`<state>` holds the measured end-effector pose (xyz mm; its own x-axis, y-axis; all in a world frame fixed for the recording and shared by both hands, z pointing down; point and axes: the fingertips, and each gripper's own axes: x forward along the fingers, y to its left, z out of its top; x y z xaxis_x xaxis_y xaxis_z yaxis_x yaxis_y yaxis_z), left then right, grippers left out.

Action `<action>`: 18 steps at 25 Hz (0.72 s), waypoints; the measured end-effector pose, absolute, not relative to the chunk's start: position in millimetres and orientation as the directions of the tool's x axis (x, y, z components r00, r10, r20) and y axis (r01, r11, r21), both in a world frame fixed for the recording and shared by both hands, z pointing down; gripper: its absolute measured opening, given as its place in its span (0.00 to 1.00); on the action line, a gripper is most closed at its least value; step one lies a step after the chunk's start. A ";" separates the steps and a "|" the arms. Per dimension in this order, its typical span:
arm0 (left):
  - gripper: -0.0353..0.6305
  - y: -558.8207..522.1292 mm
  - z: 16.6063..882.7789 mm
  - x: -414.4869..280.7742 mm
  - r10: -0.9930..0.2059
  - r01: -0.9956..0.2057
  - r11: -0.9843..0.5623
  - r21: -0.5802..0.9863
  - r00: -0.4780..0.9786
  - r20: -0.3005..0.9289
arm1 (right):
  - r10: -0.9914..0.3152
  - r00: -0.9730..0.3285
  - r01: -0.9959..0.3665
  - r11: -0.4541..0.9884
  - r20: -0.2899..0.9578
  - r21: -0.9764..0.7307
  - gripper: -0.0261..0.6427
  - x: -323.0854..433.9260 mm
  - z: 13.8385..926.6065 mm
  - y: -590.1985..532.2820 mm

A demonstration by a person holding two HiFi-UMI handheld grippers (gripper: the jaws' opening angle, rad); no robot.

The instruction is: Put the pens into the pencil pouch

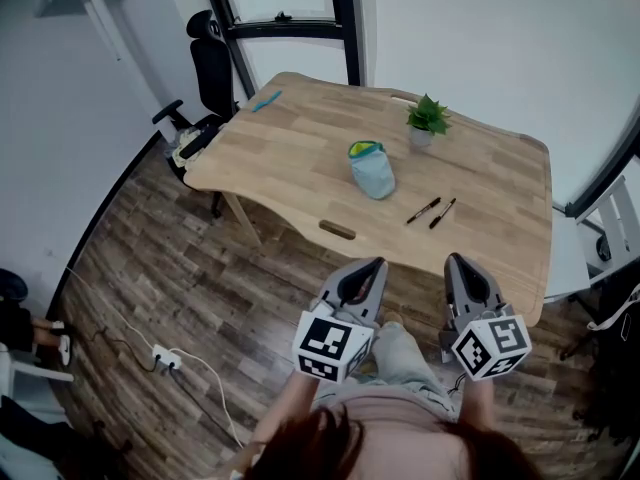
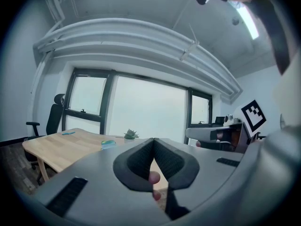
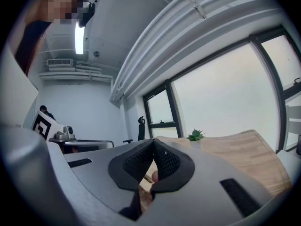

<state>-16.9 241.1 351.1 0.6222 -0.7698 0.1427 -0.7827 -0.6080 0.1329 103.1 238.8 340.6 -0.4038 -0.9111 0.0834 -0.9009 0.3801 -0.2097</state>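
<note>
Two black pens (image 1: 423, 210) (image 1: 442, 213) lie side by side on the wooden table (image 1: 290, 138), right of centre. A light blue pencil pouch (image 1: 371, 169) with a yellow-green rim stands near the table's middle; it also shows small and far off in the left gripper view (image 2: 108, 144). My left gripper (image 1: 376, 264) and right gripper (image 1: 455, 260) hang short of the table's near edge, above the floor and the person's legs. Both are shut with nothing between the jaws, as the left gripper view (image 2: 154, 140) and right gripper view (image 3: 153, 142) show.
A small potted plant (image 1: 427, 120) stands at the table's far right. A blue object (image 1: 266, 101) lies at the far left corner. A black office chair (image 1: 205, 78) stands left of the table. A power strip and white cable (image 1: 165, 358) lie on the wood floor.
</note>
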 end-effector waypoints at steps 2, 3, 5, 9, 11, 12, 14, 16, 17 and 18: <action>0.06 232.7 352.9 -16.5 -0.770 -0.783 -0.608 0.135 0.622 0.143 | -0.911 -0.404 -0.902 0.382 0.082 -0.202 0.04 102.9 341.3 230.8; 0.06 227.9 354.2 -15.6 -0.770 -0.783 -0.607 0.136 0.622 0.145 | -0.911 -0.405 -0.902 0.384 0.080 -0.198 0.04 103.9 341.7 226.3; 0.06 217.5 355.6 -13.5 -0.769 -0.783 -0.607 0.138 0.622 0.148 | -0.911 -0.407 -0.901 0.386 0.075 -0.199 0.04 106.9 342.3 216.4; 0.06 194.0 357.3 -11.7 -0.768 -0.783 -0.607 0.136 0.622 0.154 | -0.910 -0.409 -0.897 0.388 0.070 -0.211 0.04 110.0 343.3 192.7; 0.06 180.6 357.5 -11.9 -0.770 -0.785 -0.603 0.141 0.619 0.154 | -0.909 -0.411 -0.898 0.389 0.074 -0.205 0.04 110.8 344.3 179.6; 0.06 173.0 357.4 -11.7 -0.772 -0.786 -0.601 0.142 0.618 0.152 | -0.909 -0.410 -0.899 0.388 0.076 -0.201 0.04 111.8 344.7 172.1; 0.06 157.4 358.0 -10.3 -0.774 -0.788 -0.599 0.143 0.615 0.152 | -0.911 -0.403 -0.903 0.382 0.081 -0.196 0.04 115.9 346.3 156.4; 0.06 142.6 360.1 -8.2 -0.775 -0.791 -0.596 0.141 0.612 0.158 | -0.914 -0.396 -0.906 0.372 0.093 -0.200 0.04 120.9 348.7 141.1; 0.06 135.3 360.9 -7.2 -0.776 -0.793 -0.594 0.138 0.610 0.161 | -0.915 -0.392 -0.908 0.367 0.099 -0.203 0.04 123.4 350.1 133.4; 0.06 127.9 361.2 -6.3 -0.777 -0.794 -0.592 0.136 0.607 0.164 | -0.916 -0.388 -0.909 0.362 0.105 -0.206 0.04 125.8 351.4 125.5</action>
<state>-6.3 127.9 361.2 0.6074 -0.7774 0.1635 -0.7944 -0.5921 0.1356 125.8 125.5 351.4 -0.3879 -0.9157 0.1050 -0.9093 0.3615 -0.2063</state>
